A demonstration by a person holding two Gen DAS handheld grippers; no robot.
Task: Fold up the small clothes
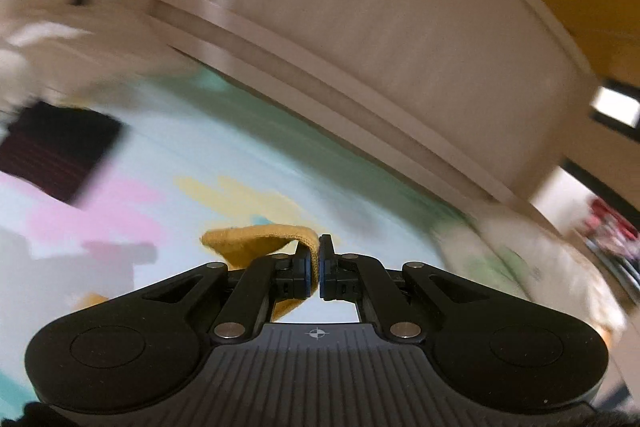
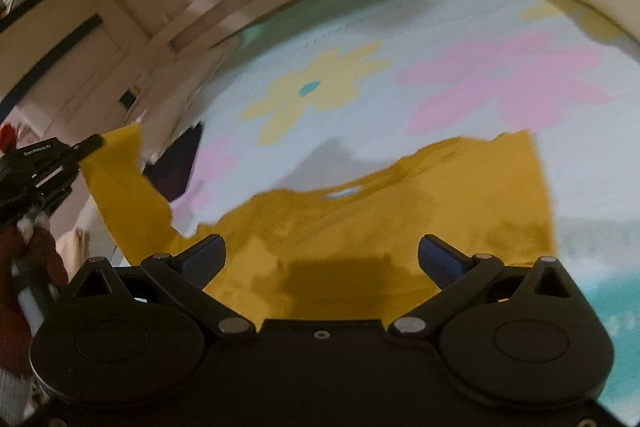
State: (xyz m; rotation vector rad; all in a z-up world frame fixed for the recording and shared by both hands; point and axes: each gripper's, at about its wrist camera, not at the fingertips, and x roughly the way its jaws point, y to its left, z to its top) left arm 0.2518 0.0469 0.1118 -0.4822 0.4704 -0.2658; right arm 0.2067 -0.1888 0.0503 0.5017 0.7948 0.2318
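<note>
We see our left gripper (image 1: 315, 267) pinching a mustard-yellow garment (image 2: 360, 227) by one edge at centre frame, while our right gripper (image 2: 320, 255), fingers spread wide, hangs over the garment's body lying across the flowered bedsheet (image 2: 400, 39).

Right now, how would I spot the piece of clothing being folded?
Look at the pale flowered bedspread. On it lies a mustard-yellow garment, one edge pinched in the left gripper. The dark folded cloth nearby is striped, not yellow.

mustard-yellow garment (image 2: 360, 227) lies spread on the floral bedsheet, one corner lifted.
</note>
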